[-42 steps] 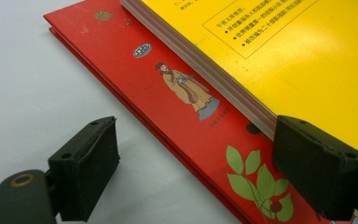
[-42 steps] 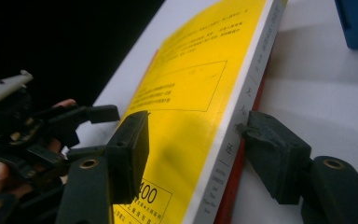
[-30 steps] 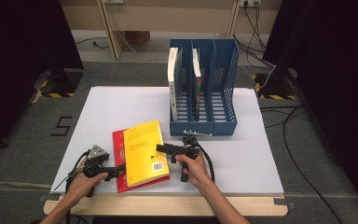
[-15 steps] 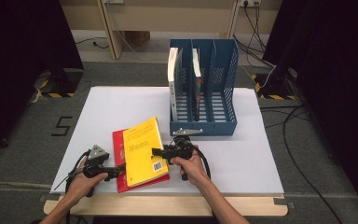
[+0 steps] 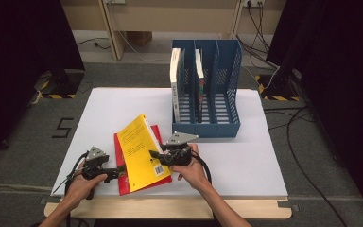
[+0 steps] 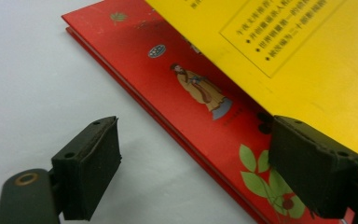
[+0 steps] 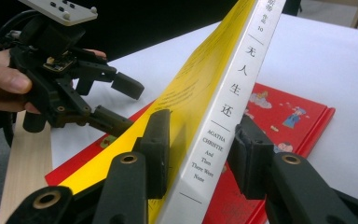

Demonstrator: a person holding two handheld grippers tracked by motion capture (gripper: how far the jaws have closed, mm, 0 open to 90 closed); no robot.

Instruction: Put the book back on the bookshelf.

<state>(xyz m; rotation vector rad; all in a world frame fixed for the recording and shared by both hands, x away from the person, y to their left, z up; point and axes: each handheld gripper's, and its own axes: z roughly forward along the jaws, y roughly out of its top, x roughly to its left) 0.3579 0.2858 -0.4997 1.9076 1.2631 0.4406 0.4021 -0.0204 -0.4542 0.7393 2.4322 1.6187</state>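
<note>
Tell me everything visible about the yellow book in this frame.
The yellow book is a paperback with a yellow cover carrying black print and a barcode, and a white spine printed "Agatha Christie, And Then There Were None". It is tilted up on its far edge, lower edge resting on the red book lying flat on the white table. The right claw clamps its spine, jaws just closing on both sides. The left claw stands open at the red book's edge.
</note>
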